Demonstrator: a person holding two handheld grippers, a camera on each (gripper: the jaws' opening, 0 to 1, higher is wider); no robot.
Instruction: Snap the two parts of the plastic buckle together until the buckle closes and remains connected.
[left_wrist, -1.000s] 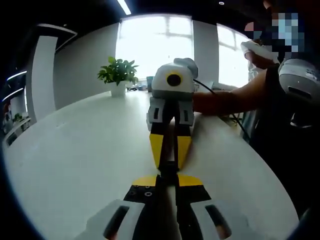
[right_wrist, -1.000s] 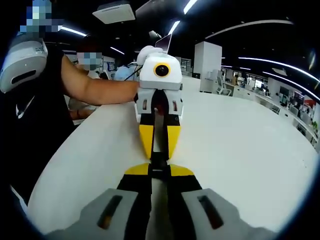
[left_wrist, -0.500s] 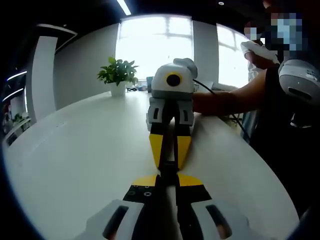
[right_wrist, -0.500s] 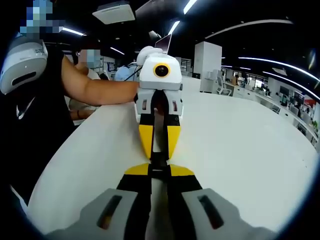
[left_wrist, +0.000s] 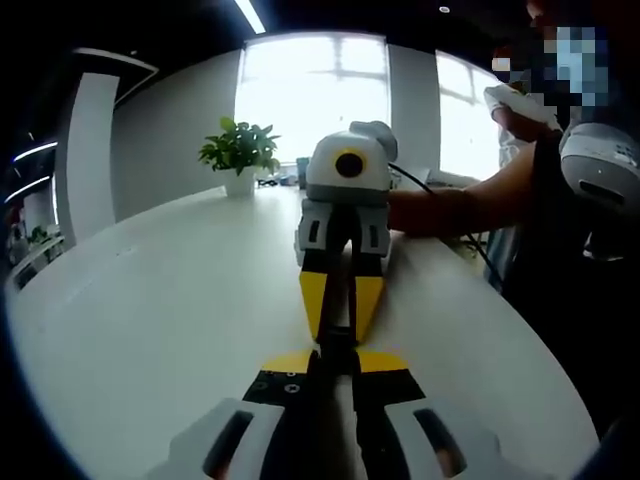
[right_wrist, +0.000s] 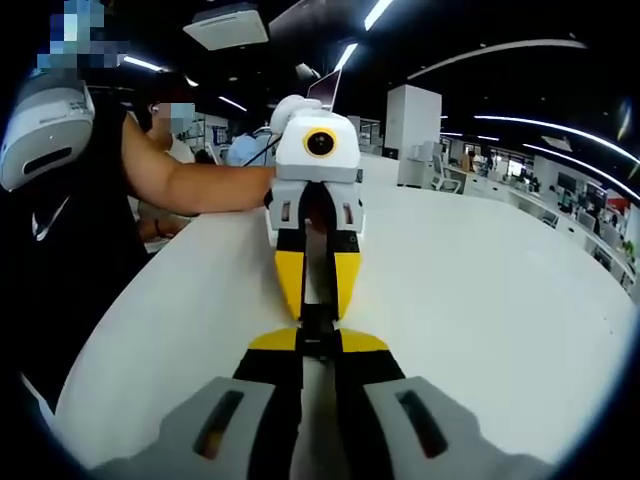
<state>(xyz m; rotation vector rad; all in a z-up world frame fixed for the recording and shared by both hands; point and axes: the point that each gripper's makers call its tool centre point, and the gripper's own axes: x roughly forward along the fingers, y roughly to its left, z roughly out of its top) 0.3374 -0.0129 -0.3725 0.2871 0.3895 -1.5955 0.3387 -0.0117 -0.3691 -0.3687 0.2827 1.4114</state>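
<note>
Big white oval surface (left_wrist: 150, 310) carries everything, w/ person in black top (right_wrist: 60, 250) at its near long edge, forearm (right_wrist: 200, 185) reaching in over it. Left tongs (left_wrist: 336, 352) and right tongs (right_wrist: 318, 332) meet tip to tip over mid surface, well in from all edges; each shows in the other's view, yellow tips facing. Both clenched on small black plastic buckle (left_wrist: 337, 343), left on one end, right on the other. Buckle sits between the two tip pairs, mostly hidden; can't tell if halves are latched. Small green potted plant in white pot (left_wrist: 238, 160) at far edge of surface by bright window (left_wrist: 310, 90).
</note>
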